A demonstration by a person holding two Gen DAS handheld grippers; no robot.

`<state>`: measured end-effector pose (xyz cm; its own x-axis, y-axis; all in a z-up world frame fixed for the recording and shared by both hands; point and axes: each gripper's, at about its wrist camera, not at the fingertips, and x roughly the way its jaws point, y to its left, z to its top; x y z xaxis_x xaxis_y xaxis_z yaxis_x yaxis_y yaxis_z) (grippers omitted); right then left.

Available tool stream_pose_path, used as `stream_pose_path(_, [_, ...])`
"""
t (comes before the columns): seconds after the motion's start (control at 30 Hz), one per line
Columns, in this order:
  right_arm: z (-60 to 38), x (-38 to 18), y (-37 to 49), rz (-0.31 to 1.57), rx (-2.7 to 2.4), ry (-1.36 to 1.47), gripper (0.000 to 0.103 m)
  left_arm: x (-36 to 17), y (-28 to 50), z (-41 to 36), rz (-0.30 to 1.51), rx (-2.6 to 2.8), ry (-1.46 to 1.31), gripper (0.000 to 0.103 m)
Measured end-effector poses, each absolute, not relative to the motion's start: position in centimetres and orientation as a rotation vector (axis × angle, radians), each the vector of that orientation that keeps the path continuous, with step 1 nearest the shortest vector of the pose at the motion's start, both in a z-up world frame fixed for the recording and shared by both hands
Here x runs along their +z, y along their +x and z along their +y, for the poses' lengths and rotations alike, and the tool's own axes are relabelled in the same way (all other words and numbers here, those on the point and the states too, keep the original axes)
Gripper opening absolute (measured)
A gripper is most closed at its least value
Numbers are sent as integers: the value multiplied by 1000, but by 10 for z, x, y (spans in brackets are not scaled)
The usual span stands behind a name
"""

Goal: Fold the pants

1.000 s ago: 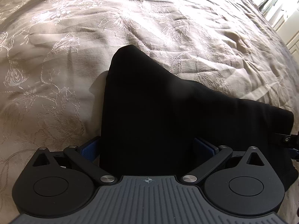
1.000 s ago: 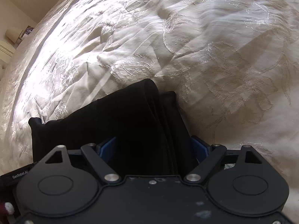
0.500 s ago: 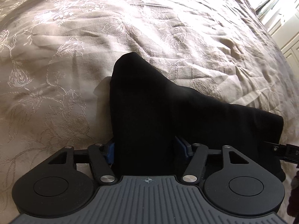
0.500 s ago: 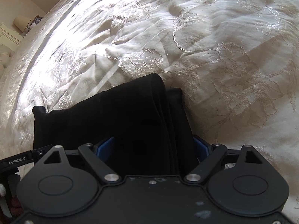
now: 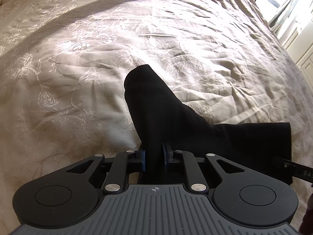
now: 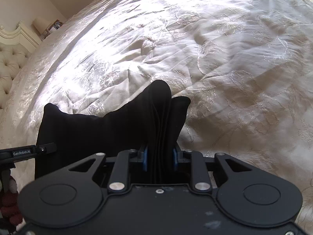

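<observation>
While each hand-held gripper [image 5: 154,156] [image 6: 160,159] pinches the pants [image 5: 156,113], open bedspread [image 5: 78,58] surrounds them

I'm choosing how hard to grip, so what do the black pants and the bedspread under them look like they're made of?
Pants: matte black soft cloth, maybe a knit; it shows no sheen and bunches into soft pleats between the right gripper's fingers. The weave is too dark to tell.
Bedspread: cream woven fabric with a satiny sheen, bright where sun hits, with raised floral stitching and creases.
</observation>
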<state>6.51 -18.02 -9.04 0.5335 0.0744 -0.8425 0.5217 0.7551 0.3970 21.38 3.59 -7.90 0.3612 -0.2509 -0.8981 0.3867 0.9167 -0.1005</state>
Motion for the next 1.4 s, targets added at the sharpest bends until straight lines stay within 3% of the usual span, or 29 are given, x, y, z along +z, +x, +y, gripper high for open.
stream_pose_path(0.37, [-128, -77, 123, 1018, -130, 573, 24, -69, 238, 124, 1103, -266, 84, 15])
stream_pose_path(0.9, [76, -74, 309, 1068, 146, 383, 25, -71, 331, 334, 1094, -34, -35, 15])
stream_pose_path(1.03, [117, -77, 342, 1065, 167, 250, 26, -93, 341, 354, 1147, -56, -86, 18])
stream_pose_path(1.2, [117, -96, 354, 1101, 139, 183, 31, -122, 341, 355, 1203, -76, -102, 30])
stream_pose_path(1.4, [110, -101, 353, 1125, 105, 160, 36, -126, 341, 362, 1208, -92, -137, 32])
